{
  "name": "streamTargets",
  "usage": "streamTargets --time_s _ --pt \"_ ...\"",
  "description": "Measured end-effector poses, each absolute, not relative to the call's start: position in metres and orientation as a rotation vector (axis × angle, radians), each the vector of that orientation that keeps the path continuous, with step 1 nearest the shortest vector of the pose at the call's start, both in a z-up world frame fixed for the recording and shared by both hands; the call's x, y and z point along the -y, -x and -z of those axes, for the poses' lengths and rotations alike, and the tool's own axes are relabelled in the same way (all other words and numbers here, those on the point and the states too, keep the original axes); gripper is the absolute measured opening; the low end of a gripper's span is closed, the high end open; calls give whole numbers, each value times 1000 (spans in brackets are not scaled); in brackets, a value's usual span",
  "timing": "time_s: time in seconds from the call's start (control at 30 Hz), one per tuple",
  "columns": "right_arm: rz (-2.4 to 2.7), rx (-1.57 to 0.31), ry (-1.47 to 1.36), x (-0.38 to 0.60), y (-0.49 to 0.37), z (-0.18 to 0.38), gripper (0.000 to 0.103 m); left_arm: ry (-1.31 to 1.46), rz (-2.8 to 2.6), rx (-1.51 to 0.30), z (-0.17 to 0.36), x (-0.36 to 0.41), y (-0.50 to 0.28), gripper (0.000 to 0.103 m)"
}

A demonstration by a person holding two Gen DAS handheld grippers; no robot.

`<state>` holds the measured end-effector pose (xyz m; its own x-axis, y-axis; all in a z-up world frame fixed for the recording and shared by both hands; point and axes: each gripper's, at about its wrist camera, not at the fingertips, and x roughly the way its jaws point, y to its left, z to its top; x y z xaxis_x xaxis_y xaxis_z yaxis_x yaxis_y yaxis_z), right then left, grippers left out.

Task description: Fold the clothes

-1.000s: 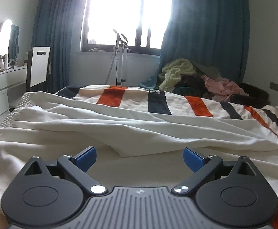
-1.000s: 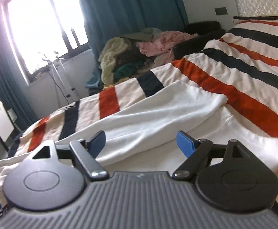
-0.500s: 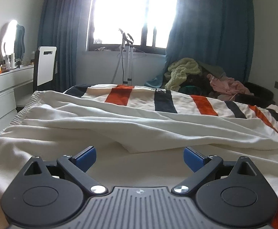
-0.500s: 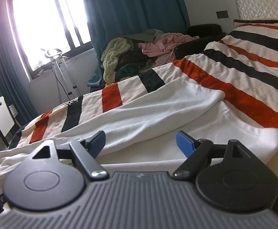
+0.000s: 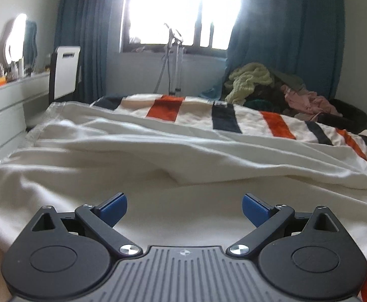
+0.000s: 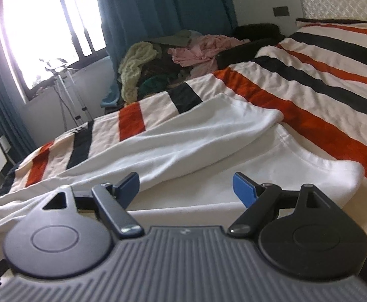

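No readable text, labels, brand names, numbers or signs in either wrist view. A small round emblem sits on the grey ribbed plastic body of the left gripper [image 5: 185, 208], too small to make out. A similar faint mark sits on the grey ribbed body of the right gripper [image 6: 184, 188]; also illegible.
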<state>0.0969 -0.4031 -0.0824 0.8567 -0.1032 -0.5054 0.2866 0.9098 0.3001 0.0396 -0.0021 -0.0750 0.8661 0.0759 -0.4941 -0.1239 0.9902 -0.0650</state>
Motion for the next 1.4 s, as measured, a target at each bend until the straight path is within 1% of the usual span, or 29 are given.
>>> streamTargets --time_s 0.13,0.23,0.33,0.43,0.53,0.63,0.77,0.87,0.93,0.97,1.0,1.07,1.1,1.13,1.17,1.27,1.3,1.33,1.4 --pt "253 -525 -398 411 -97 85 83 184 -164 -565 75 -26 -38 99" --pt "283 -530 -454 423 -96 87 83 291 -246 -623 72 -63 -38 99" --pt "321 -532 -569 445 -92 90 83 415 -344 -684 68 -109 -35 99" --pt "425 -531 -732 480 -83 99 83 535 -453 -704 60 -157 -24 98" --pt "606 -525 -888 518 -67 113 83 619 -572 -654 46 -199 -7 98" --pt "765 -479 -1043 549 -45 127 83 683 -643 -603 36 -231 7 99" --pt "909 -473 -1135 575 -27 148 84 816 -653 -612 50 -264 16 99" --pt "882 -494 -1223 588 -24 167 84 973 -629 -640 70 -280 22 98" --pt "810 -501 -1292 590 -25 176 84 1032 -622 -604 74 -287 28 98" --pt "776 -500 -1308 588 -28 177 82 1051 -614 -583 75 -288 31 98" --pt "744 -499 -1318 587 -31 178 76 1067 -607 -567 76 -290 33 98" --pt "681 -504 -1353 586 -39 181 75 1099 -589 -545 78 -291 38 98" --pt "660 -502 -1388 588 -42 185 75 1117 -575 -531 79 -292 40 97" --pt "646 -500 -1424 589 -46 190 75 1137 -560 -516 80 -293 43 92" --pt "649 -508 -1445 590 -50 193 75 1163 -539 -497 82 -294 45 90" --pt "667 -495 -1481 594 -56 198 68 1217 -466 -464 88 -295 46 84" --pt "668 -479 -1482 595 -58 198 57 1232 -442 -456 90 -295 44 81" --pt "667 -470 -1472 596 -60 197 39 1240 -428 -451 92 -296 42 81" --pt "668 -456 -1447 597 -65 196 25 1234 -409 -452 94 -296 37 80"
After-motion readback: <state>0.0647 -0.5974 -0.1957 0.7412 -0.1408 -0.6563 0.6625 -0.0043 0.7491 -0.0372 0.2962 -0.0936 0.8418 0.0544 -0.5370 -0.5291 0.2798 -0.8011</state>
